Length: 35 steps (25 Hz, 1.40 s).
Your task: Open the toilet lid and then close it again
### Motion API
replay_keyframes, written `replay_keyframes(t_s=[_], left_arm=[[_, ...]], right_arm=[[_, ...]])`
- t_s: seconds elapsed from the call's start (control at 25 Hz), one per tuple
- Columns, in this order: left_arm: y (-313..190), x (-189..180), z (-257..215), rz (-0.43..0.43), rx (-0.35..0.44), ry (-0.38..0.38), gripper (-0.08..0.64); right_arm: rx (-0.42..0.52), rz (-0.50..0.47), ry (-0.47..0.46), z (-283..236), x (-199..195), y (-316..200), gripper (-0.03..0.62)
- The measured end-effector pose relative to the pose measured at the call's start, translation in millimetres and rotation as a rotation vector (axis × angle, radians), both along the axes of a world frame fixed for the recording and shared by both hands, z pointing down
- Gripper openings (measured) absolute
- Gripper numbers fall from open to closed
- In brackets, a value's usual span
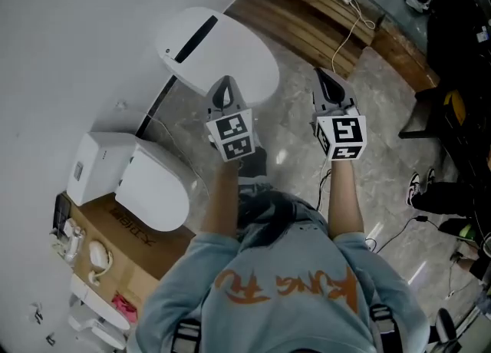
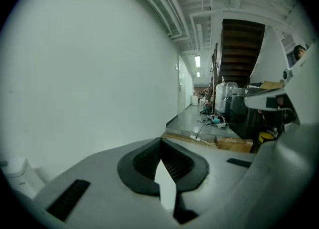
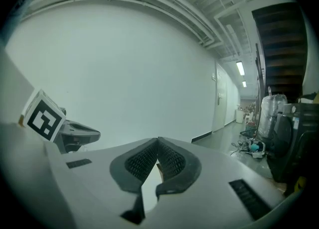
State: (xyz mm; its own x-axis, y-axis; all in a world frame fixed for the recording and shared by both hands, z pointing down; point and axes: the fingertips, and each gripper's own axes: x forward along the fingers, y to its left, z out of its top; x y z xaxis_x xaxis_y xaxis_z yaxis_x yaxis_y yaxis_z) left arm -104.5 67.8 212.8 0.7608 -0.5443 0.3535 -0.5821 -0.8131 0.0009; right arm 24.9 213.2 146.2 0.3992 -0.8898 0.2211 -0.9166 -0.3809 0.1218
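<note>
Toilet lid down | left gripper, right gripper — fingers clenched, empty | box nearby

Plain white wall left of the left gripper. Grey stone floor under the right gripper, wooden platform ahead of it. Corridor beyond, 2 ceiling lights.
</note>
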Motion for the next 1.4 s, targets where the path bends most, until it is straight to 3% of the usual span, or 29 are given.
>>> replay_keyframes(t_s=[0.16,0.32,0.64,0.96,1.08,1.24,1.4], left_arm=[[-60.2,46.3,26.3,0.024,-0.022,-0.09,0.026],[-106.9,81.4,33.7,0.005,-0.031,-0.115,0.026],[-122.8,128.9,62.3,-0.023,-0.04,-0.177,0.026],[-111.6,101.5,143.5,-0.288,-0.163,-0.291,0.026],[-96.1,101.2,164.9,-0.409,-0.242,-0.28,0.026],[-86.9,118.4,205.3,-0.415,-0.245,-0.334,0.026],[-73.2,137.2,252.5,-0.328,-0.195,-0.446,0.026]], right_arm=[[-0.041,-0.014,-0.065,25.5,45.4,-75.1,0.013],[-0.032,-0.072,-0.047,14.6,74.2,-130.9,0.013],[-0.113,-0.133,-0.107,50.4,137.8,-165.3,0.014],[-0.224,-0.422,-0.168,129.8,147.7,-214.9,0.014],[-0.285,-0.547,-0.183,161.9,148.3,-227.5,0.014],[-0.35,-0.636,-0.179,212.7,149.2,-235.5,0.014],[-0.436,-0.718,-0.169,273.3,140.1,-231.0,0.014]])
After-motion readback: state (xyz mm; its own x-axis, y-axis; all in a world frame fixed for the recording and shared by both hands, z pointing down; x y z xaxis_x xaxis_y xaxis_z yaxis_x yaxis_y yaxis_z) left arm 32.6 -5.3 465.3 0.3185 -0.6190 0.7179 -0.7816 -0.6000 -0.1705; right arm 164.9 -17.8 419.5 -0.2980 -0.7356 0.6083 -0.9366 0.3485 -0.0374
